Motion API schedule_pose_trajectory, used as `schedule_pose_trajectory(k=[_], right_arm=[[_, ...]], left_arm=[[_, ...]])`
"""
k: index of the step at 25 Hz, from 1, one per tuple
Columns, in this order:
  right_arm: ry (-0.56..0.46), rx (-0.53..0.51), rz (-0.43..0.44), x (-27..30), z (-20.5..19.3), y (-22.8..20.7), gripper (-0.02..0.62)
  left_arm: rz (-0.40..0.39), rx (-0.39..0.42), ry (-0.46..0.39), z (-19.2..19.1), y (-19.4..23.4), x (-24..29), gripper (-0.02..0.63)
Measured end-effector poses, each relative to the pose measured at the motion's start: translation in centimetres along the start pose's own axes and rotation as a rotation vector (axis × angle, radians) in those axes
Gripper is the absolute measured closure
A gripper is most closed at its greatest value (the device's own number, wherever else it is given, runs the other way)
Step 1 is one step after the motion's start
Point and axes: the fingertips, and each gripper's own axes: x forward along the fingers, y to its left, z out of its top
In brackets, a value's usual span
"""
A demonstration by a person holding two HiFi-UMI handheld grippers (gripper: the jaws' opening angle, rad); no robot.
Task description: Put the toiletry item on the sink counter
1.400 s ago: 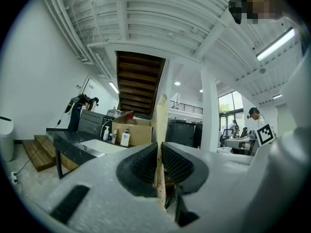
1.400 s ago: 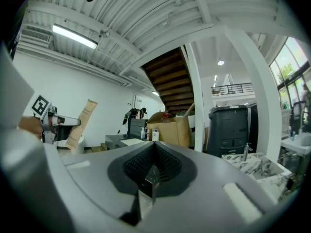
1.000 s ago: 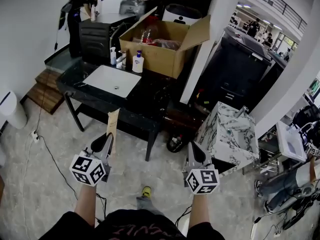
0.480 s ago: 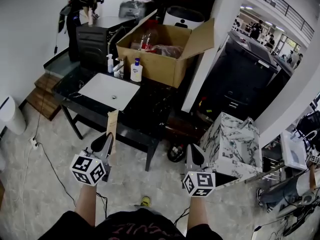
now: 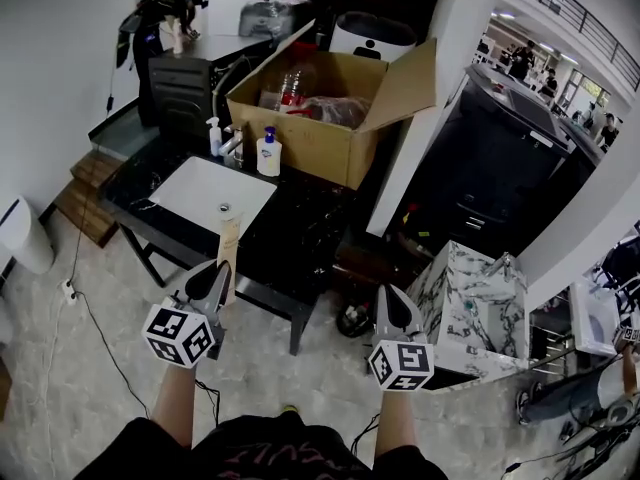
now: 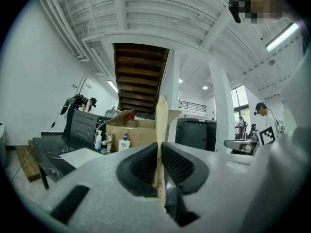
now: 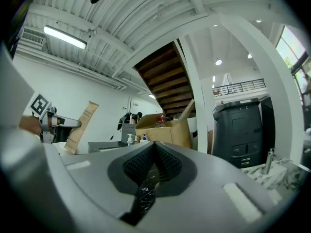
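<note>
Clearly the carry step is in hand; the left gripper (image 5: 222, 268) has its jaws narrowed onto a flat brown paper sachet (image 5: 229, 240), the toiletry item, which stands upright above the tips, in the air on the near side of the black sink counter (image 5: 300, 218); the right gripper (image 5: 386, 294) has its jaws together, nothing sticking out past them. The next move, I judge, calls for reaching over the counter, lowering the sachet onto bare stone beside the white basin (image 5: 205, 190), clear of the 2 pump bottles (image 5: 266, 154), then parting the jaws.
</note>
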Motion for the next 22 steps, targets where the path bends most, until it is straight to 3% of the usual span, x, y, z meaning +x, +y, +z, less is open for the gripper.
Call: schedule_pose_trajectory(k=[12, 22], right_arm=[[-0.010, 0.031, 0.047, 3.9, -0.2, -3.0, 0.583], [-0.010, 0.034, 0.035, 7.7, -0.4, -3.7, 0.583]], left_arm=[[0.013, 0.042, -0.001, 0.9, -1.1, 4.6, 0.578], [0.002, 0.048, 0.010, 0.9, 1.1, 7.5, 0.578]])
